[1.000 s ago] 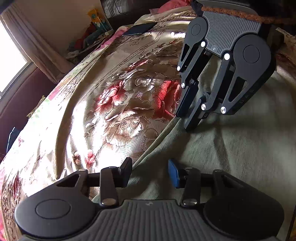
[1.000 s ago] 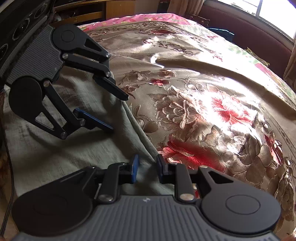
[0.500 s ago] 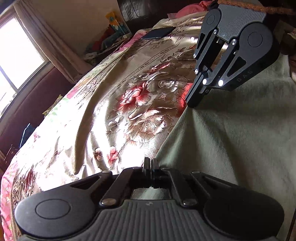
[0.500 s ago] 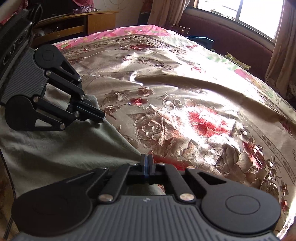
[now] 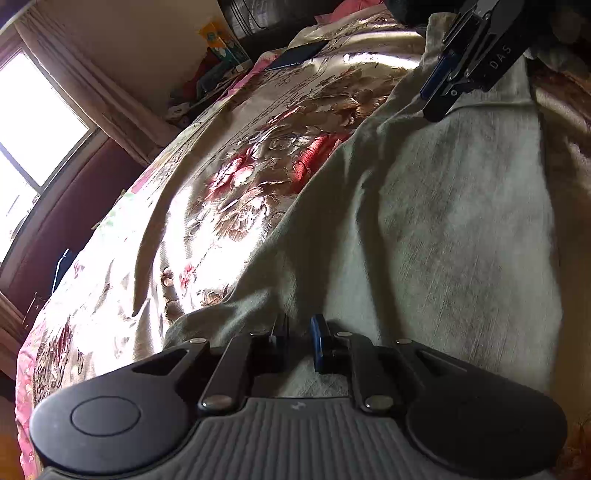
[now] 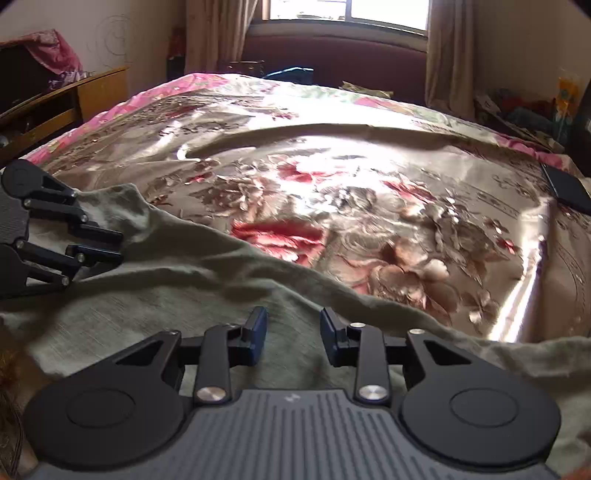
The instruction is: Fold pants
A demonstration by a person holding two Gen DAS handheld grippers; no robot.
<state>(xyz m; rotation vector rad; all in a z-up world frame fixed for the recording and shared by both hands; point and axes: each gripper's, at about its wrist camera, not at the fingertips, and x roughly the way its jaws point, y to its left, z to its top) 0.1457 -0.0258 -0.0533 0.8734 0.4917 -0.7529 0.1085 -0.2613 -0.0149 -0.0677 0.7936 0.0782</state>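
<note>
- Grey-green cloth: the pants (image 5: pixel 443 229) lie spread on the near part of a bed, over a shiny floral cover (image 6: pixel 351 177) of gold and red.
- The pants' far edge runs slantwise across the cover, with a raised, rumpled corner by the left gripper in the right wrist view.
- The left gripper (image 5: pixel 298 339) hangs low over the pants; its jaws have just been opening and stand a narrow gap apart, with cloth behind the gap but nothing pinched.
- The right gripper (image 6: pixel 293 332) has also just been opening; its jaws stand well apart over the cloth, pressing on nothing.
- In the left wrist view the right gripper sits at the pants' far end.
- A dark flat phone (image 6: pixel 567 186) lies on the cover, well apart from the pants.
- A window (image 6: pixel 347 9) with curtains stands beyond the bed.
</note>
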